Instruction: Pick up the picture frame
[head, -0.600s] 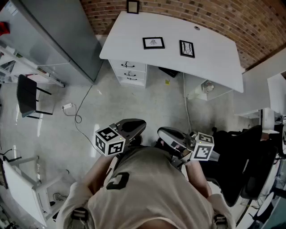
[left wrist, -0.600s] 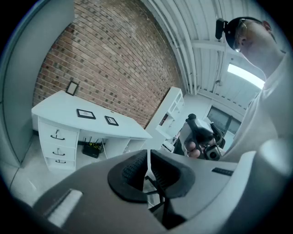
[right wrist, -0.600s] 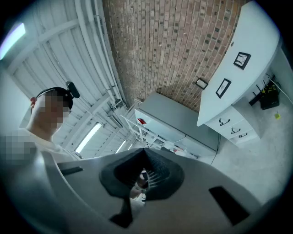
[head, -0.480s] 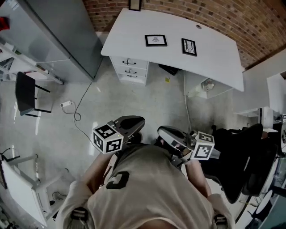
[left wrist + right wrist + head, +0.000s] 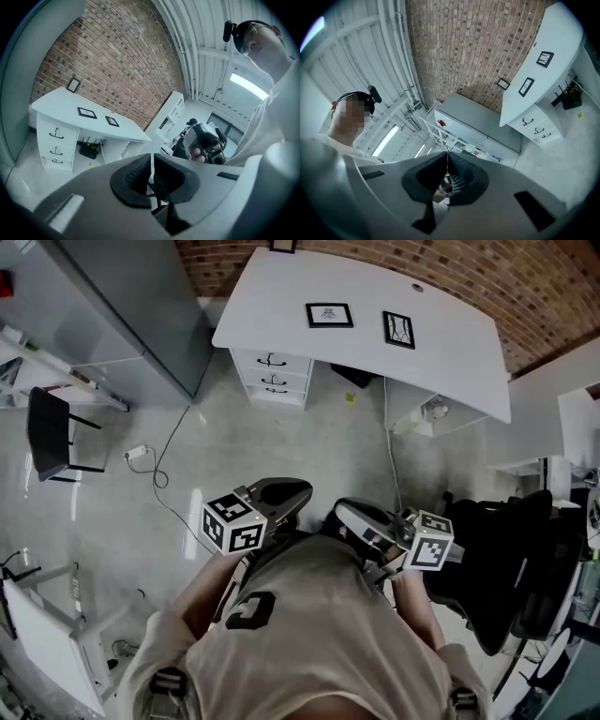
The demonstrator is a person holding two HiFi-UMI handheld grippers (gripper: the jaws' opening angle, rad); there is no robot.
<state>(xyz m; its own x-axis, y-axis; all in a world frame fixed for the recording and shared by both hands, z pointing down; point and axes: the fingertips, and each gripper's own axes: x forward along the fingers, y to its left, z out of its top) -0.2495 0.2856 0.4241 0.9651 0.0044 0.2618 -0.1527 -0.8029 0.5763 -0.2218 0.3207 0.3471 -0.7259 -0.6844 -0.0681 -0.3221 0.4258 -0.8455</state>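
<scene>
A person [image 5: 309, 634] in a light shirt stands on the grey floor [image 5: 309, 451], well back from a white counter [image 5: 450, 357], with a handheld tool in each hand carried close to the chest. The left tool [image 5: 286, 493] is clenched, its dark pads [image 5: 137, 177] all but meeting, with nothing between them. The right tool [image 5: 356, 518] is clenched too, jaws pressed together and empty. Both are well apart from the frames. Two black picture frames lie flat on the counter, near each other but not touching: the left picture frame [image 5: 329, 315] and the right picture frame [image 5: 398, 329]. A third frame [image 5: 281, 245] stands at the counter's back edge against the brick wall [image 5: 525, 287]. White drawers [image 5: 272, 376] sit beneath the counter's left end. A black office chair [image 5: 497, 568] stands at the person's right.
</scene>
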